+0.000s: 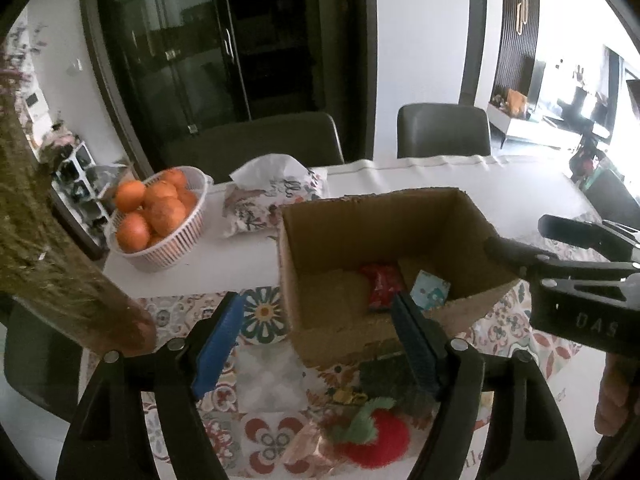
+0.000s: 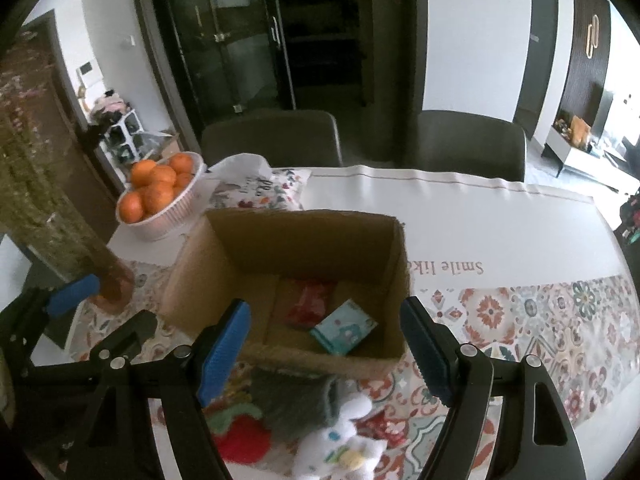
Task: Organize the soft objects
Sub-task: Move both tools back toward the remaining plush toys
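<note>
Left wrist view: the left gripper point(image 1: 316, 340) stands wide open, nothing between its blue fingers point(image 1: 218, 344). The open box point(image 1: 384, 264) sits on the desk point(image 1: 440, 176) just beyond the fingers, its near wall between the two tips. Inside the box lie a red packet point(image 1: 382, 286) and a teal packet point(image 1: 430, 290), the teal one to the right. On the near side of the box, under the right finger, lies a dark green cloth point(image 1: 384, 374), and nearer still a red plush strawberry point(image 1: 378, 438) with a green leaf top. The right gripper point(image 1: 516, 240) shows at the right edge, beside the box's right wall. Far left stand a basket of oranges point(image 1: 160, 216) and a tissue pack point(image 1: 272, 196).

Right wrist view: the right gripper point(image 2: 324, 348) is also wide open and empty. The box point(image 2: 304, 248) lies straight ahead, its near wall spanning the gap between the fingers point(image 2: 224, 352). The red packet point(image 2: 312, 304) and teal packet point(image 2: 344, 330) rest on its floor. Below the fingers, near the camera, lie the cloth point(image 2: 292, 404), the strawberry point(image 2: 240, 436) to its left and a white plush point(image 2: 340, 444) to its right, none touched. The left gripper point(image 2: 104, 308) shows at the left edge, open.
</note>
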`<act>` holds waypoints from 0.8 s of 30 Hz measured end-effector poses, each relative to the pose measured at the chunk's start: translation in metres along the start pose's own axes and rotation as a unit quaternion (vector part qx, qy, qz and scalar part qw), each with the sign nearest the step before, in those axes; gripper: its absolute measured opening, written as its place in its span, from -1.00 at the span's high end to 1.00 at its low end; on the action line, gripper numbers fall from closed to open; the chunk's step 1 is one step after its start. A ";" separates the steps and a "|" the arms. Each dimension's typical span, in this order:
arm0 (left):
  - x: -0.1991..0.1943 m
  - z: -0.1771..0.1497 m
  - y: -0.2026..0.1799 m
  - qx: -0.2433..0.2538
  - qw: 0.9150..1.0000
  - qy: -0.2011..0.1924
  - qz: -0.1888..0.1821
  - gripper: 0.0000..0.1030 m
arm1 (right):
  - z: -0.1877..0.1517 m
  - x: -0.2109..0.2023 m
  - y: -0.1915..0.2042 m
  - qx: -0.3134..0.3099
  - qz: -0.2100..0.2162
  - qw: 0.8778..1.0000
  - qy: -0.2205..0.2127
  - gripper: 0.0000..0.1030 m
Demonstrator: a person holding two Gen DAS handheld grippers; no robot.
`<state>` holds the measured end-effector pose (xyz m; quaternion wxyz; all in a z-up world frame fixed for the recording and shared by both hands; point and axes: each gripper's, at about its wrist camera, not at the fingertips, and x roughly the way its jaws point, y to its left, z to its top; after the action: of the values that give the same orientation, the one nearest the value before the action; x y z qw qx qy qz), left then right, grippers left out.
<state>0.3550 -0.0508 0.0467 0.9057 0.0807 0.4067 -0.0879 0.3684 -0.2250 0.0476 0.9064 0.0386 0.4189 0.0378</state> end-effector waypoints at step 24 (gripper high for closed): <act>-0.068 -0.101 0.040 -0.041 0.998 -0.039 -0.001 -0.52 | -0.090 -0.070 0.082 -0.072 0.002 0.993 -0.095 -0.52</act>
<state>0.2461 0.0166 0.0343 0.9233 0.0399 0.3746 -0.0754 0.2518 -0.1468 0.0506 0.9423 -0.0221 0.3274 0.0658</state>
